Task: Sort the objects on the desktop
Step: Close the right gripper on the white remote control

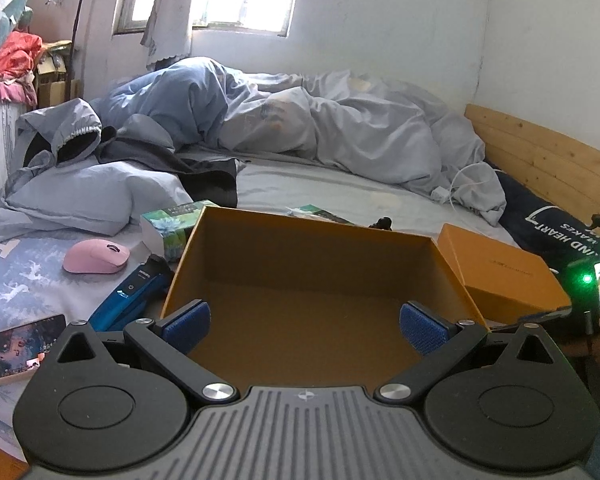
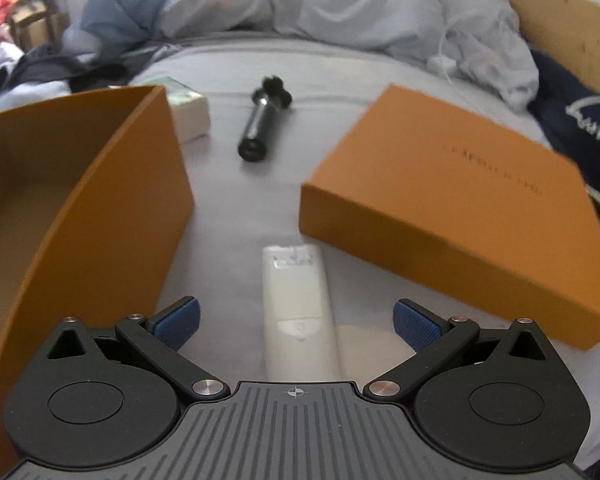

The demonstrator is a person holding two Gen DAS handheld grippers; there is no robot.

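Orange cardboard forms the open box (image 1: 312,280) on the bed; the left gripper (image 1: 305,326) hangs over it, fingers spread wide and holding nothing. The right gripper (image 2: 296,322) is also wide open and empty, with a white remote control (image 2: 296,300) lying on the sheet between its fingers. The orange lid (image 2: 456,196) rests just beside. A pink mouse (image 1: 96,261) and a blue shaver (image 1: 130,296) lie left of the box.

I see a matt orange cardboard box (image 1: 308,276) and lid (image 2: 460,200), a smooth pink plastic mouse (image 1: 96,256), a glossy blue plastic shaver (image 1: 134,294), wrinkled pale cloth bedding (image 1: 340,128), a knotty bare-wood headboard (image 1: 540,160), and ribbed blue pads (image 1: 186,326) on my jaws.
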